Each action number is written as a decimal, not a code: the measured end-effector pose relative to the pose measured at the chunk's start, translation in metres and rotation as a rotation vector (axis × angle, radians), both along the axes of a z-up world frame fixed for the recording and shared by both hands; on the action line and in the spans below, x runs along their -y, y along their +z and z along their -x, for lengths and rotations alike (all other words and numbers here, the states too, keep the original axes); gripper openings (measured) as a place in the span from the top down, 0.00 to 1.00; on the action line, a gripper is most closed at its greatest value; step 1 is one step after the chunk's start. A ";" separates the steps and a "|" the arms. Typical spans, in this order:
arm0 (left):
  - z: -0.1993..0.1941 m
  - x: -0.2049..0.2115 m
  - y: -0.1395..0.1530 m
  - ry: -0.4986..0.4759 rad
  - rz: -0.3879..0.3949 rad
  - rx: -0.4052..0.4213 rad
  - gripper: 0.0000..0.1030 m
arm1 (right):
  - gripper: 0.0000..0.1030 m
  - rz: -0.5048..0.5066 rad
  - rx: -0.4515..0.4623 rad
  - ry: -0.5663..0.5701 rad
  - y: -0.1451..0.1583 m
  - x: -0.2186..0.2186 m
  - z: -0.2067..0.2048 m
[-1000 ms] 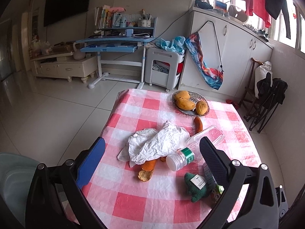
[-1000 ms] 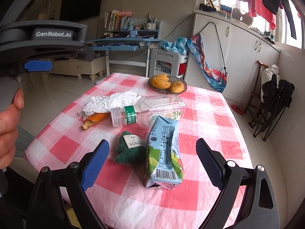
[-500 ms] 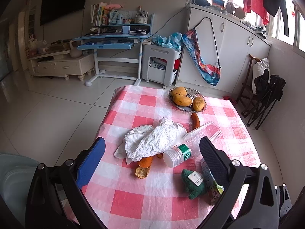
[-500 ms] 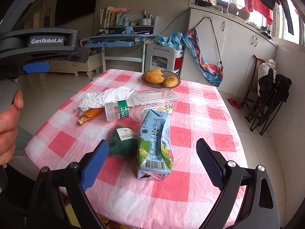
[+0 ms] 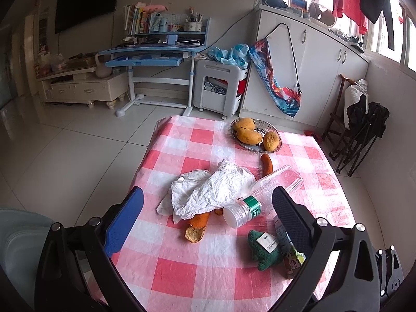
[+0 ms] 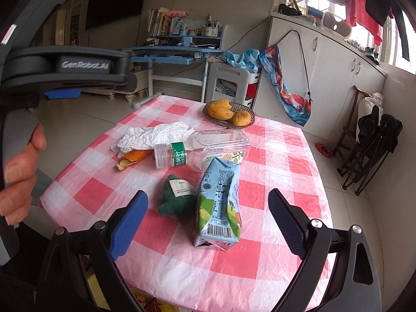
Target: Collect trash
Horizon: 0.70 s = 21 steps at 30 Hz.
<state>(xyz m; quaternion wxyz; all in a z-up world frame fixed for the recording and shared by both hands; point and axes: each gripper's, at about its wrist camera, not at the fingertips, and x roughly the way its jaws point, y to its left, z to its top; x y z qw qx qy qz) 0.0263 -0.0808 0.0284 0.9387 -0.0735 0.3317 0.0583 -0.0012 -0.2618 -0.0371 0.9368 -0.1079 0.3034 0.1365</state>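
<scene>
Covering the bench (image 5: 182,273) is a pink-and-white checked cloth (image 6: 260,195), glossy under window light. Around it lies a pale tiled floor (image 5: 65,156); at the far wall stand a blue desk (image 5: 153,52) with books, a white cart (image 5: 221,88) and white cabinets (image 5: 325,59), with folded chairs (image 5: 361,130) at the right.

Trash sits mid-bench. A crumpled white paper (image 5: 208,189) lies over orange peel (image 5: 197,227). Just right of it a clear bottle (image 5: 260,195) lies on its side, green label and white cap toward the near edge. A flattened blue-green carton (image 6: 219,202) lies nearest the right gripper (image 6: 208,223), touching a green plush (image 6: 176,197) on its left. A clear tray (image 6: 221,137) rests beyond the bottle. At the far end a dish (image 5: 256,132) holds mangoes, a sausage (image 5: 267,163) lying near it.

Both sets of fingers are spread wide and empty: the left gripper (image 5: 208,223) hovers over the near left edge, a hand (image 6: 18,176) on its handle; the right frames the carton.
</scene>
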 end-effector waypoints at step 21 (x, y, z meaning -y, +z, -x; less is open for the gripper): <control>0.001 -0.008 0.000 0.010 0.012 -0.019 0.07 | 0.11 0.000 -0.008 0.028 0.002 0.004 0.004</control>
